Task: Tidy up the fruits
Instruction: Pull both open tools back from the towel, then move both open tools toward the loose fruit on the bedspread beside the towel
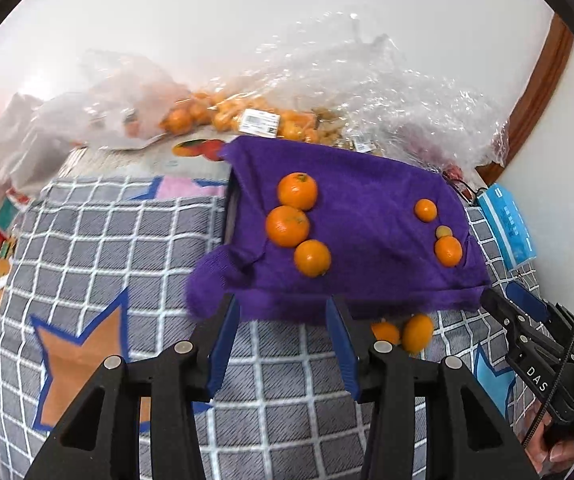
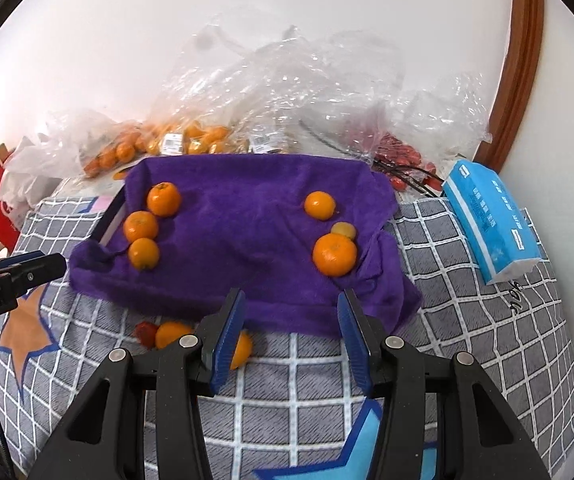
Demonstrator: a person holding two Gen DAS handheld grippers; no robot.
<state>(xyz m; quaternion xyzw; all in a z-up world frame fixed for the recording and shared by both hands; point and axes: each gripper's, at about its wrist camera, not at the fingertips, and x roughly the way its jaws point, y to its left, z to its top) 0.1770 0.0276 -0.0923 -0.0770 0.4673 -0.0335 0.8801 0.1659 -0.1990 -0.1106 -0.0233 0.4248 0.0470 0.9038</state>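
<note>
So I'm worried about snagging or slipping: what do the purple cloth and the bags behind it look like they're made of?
The purple cloth looks like a soft, matte towel, perhaps microfibre: its surface is fuzzy and it drapes in folds. The bags look like thin clear plastic film: glossy, crinkled, see-through to the oranges inside.

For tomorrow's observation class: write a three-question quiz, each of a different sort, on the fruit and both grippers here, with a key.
1. True or false: the left gripper holds an orange.
2. How many fruits lie on the purple towel?
3. The loose oranges off the towel lie: A) on the checked blanket, B) in a bowl, C) on the tissue pack.

Key: 1 false, its jaws are open and empty; 2 six; 3 A.
</note>
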